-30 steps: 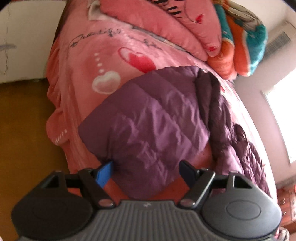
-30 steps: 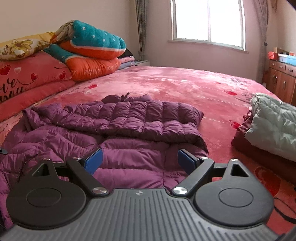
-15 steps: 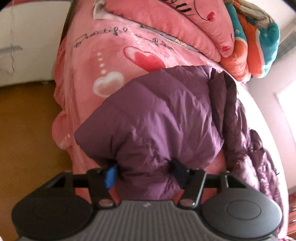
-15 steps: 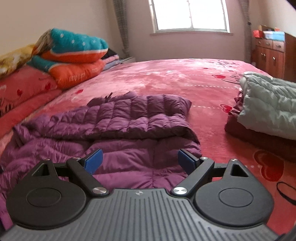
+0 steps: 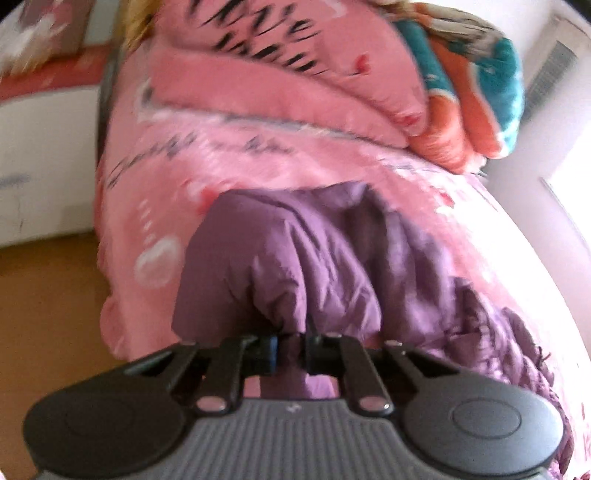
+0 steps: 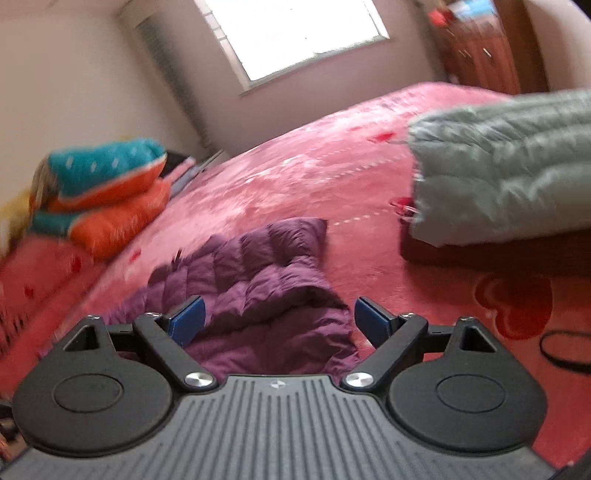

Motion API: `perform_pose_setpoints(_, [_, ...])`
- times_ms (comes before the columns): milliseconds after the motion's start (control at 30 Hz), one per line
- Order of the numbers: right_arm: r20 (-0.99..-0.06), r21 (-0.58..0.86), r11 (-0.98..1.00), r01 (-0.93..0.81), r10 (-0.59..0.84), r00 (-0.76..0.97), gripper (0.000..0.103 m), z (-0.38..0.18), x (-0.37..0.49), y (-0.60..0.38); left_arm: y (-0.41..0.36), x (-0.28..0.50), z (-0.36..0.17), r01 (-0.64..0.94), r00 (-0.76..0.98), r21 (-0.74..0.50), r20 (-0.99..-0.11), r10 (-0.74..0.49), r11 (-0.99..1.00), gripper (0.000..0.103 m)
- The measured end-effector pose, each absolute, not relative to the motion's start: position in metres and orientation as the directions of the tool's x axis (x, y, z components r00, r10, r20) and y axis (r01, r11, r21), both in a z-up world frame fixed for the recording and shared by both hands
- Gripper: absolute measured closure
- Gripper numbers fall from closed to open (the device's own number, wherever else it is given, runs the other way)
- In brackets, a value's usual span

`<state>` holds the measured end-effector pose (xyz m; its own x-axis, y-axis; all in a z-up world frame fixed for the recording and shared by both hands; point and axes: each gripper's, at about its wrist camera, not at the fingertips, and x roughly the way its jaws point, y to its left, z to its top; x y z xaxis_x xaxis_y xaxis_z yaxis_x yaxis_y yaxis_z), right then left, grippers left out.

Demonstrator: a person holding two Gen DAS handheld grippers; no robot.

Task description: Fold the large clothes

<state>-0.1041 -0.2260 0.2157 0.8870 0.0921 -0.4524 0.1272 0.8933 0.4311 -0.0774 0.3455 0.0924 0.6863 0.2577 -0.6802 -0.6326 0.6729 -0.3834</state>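
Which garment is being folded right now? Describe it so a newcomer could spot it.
On the pink bed, look in front of the stacked orange and teal quilts. The purple puffer jacket lies there, pinched by the left claw, unlike the folded grey-green jacket.

This is a bedroom in a home. A wide bed [image 6: 332, 155] fills most of both views, covered by a pink plush blanket [image 5: 258, 177] printed with hearts and script lettering. At its head, folded quilts are stacked: a pink one [image 5: 288, 74] and a teal-and-orange one [image 6: 107, 184]. A daylit window [image 6: 295, 33] with a curtain [image 6: 166, 66] beside it sits in the far wall, and a wooden cabinet [image 6: 476, 55] with drawers stands in the corner. Clothing lies on the bed: a purple down jacket [image 6: 266, 280] and a folded grey-green padded garment [image 6: 506, 173]. The floor [image 5: 48, 295] beside the bed is brown.
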Motion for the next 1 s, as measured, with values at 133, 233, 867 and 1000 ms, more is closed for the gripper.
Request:
perform_pose_setpoints(133, [-0.445, 0.504, 0.844, 0.181, 0.075, 0.892, 0.0, 0.218, -0.107, -0.259, 0.311, -0.048, 0.13, -0.562, 0.727, -0.327, -0.633, 0.265, 0.76, 0.094])
perform_pose_setpoints(233, [-0.458, 0.526, 0.824, 0.211, 0.065, 0.887, 0.0, 0.215, -0.111, -0.28, 0.274, -0.024, 0.156, -0.491, 0.762, -0.292, -0.601, 0.242, 0.821, 0.094])
perform_pose_setpoints(867, [-0.439, 0.606, 0.746, 0.275, 0.025, 0.898, 0.0, 0.212, -0.126, -0.325, -0.001, 0.091, 0.12, 0.098, 0.737, -0.231, -0.637, -0.227, 0.968, 0.094])
perform_pose_setpoints(1000, [-0.435, 0.593, 0.747, 0.301, -0.017, 0.9, 0.0, 0.214, -0.13, -0.332, -0.035, 0.101, 0.097, 0.165, 0.7, -0.21, -0.664, -0.264, 0.964, 0.094])
